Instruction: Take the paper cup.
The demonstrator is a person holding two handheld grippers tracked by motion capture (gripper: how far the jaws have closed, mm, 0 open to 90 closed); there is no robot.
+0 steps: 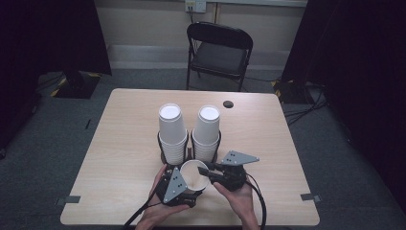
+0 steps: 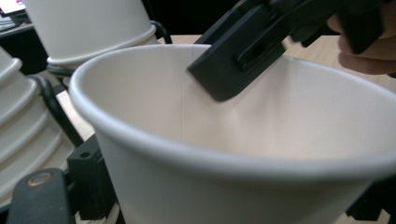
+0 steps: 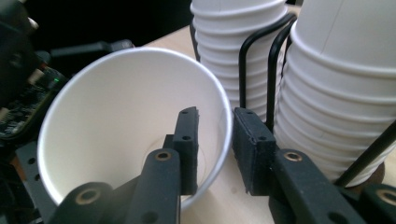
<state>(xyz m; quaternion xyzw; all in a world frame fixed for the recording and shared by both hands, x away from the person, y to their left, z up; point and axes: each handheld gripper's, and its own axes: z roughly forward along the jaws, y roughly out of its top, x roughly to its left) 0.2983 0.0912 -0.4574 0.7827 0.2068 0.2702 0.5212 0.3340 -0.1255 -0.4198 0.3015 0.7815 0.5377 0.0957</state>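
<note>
Nearest the high camera, at the near edge of the table (image 1: 119, 143), two hands hold the grippers around one paper cup (image 1: 194, 175). It sits open side up, tilted, just near of the two stacks.

On the left, the left gripper (image 1: 187, 188) has the cup by its body. From that gripper's own camera the cup's wall (image 2: 233, 186) fills the space between the jaws, so they stand wide around it and appear to hold it, though the pads' contact itself is hidden.

On the right, the right gripper (image 1: 208, 173) straddles the cup's rim. Seen from its own camera (image 3: 215, 149), one jaw is inside the cup and the other outside. A gap shows between the rim and the outer pad, so the jaws are partly open and not pinching the wall. From the left gripper's camera the inner jaw shows reaching down into the cup.

Farther off stand the left stack (image 1: 172, 134) and the right stack (image 1: 206, 133), upside-down cups nested in black wire holders (image 3: 254, 51), side by side and just beyond the cup. Beyond the table a folding chair (image 1: 219, 52) stands by the wall.
</note>
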